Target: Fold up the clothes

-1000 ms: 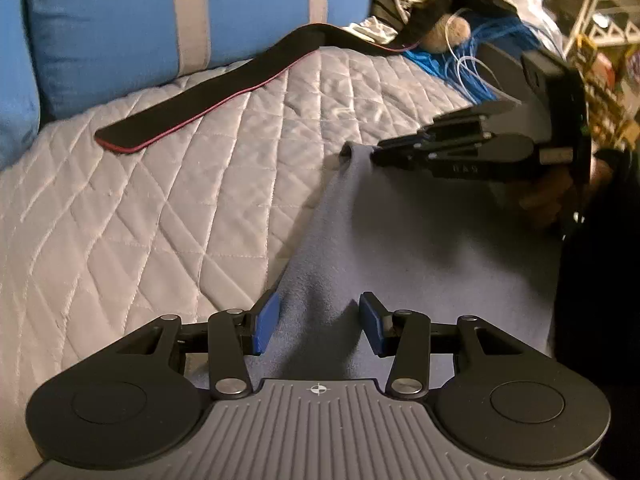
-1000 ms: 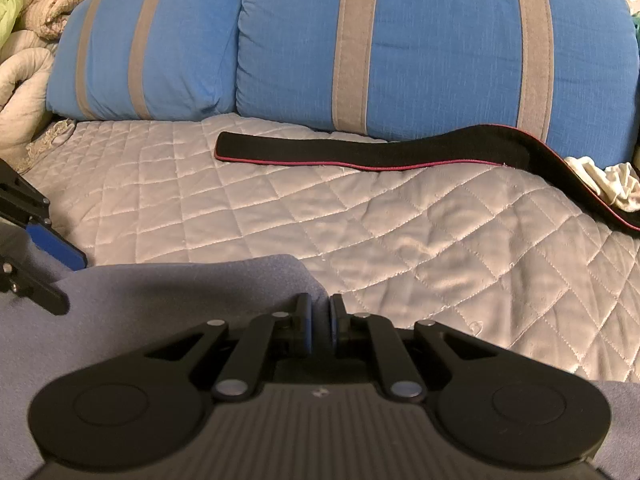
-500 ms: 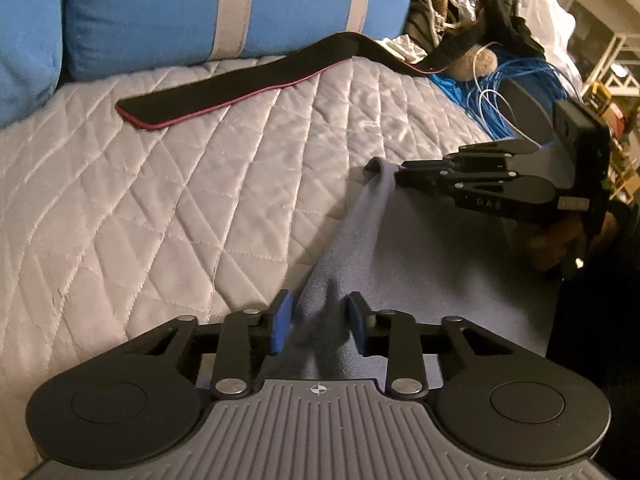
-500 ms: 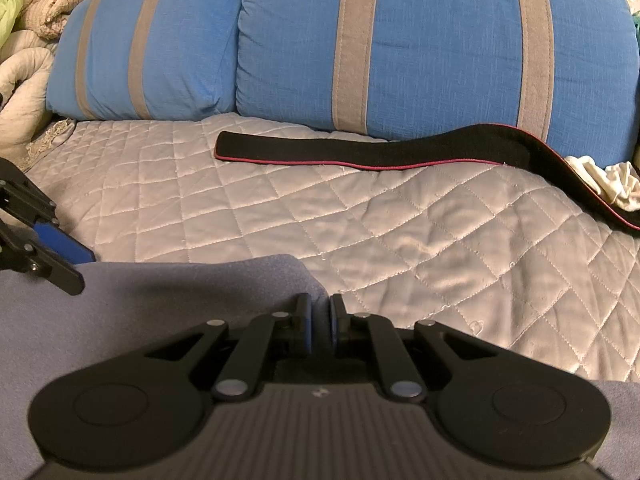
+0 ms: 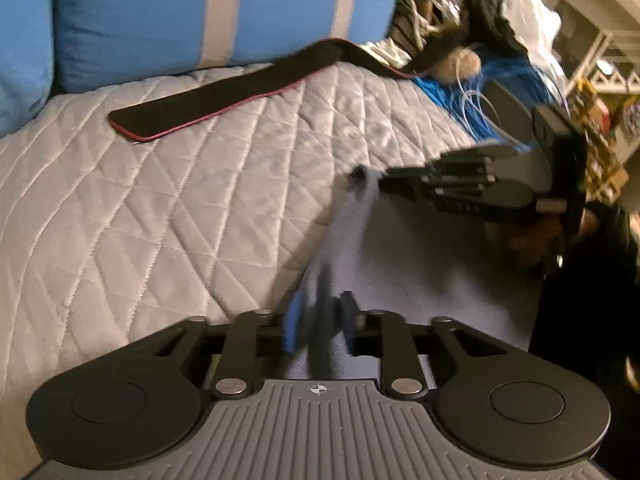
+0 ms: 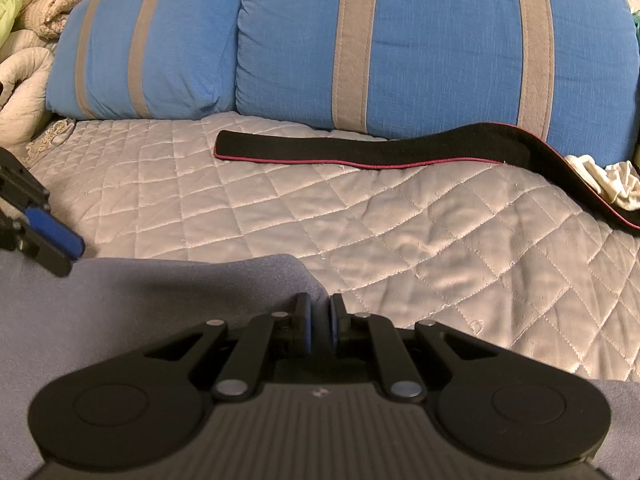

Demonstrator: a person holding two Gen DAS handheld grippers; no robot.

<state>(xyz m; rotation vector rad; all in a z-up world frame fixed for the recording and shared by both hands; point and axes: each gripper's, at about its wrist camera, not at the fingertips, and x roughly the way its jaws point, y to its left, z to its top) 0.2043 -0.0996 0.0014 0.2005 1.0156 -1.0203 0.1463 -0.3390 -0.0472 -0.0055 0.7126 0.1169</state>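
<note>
A grey-blue fleece garment lies on the near part of a quilted bed. My left gripper is shut on its edge, and the cloth rises in a ridge between the blue pads. My right gripper is shut on another corner of the garment. In the left wrist view the right gripper holds that corner lifted at the right. In the right wrist view the left gripper's fingertips show at the far left edge.
A long black strap with red trim lies across the grey quilt further back. Two blue pillows with grey stripes stand behind it. Tangled blue cables and clutter sit at the bed's right side.
My left gripper has closed from open onto the garment's edge and lifted it into a ridge. The right gripper stays shut on its corner, hardly moved.
</note>
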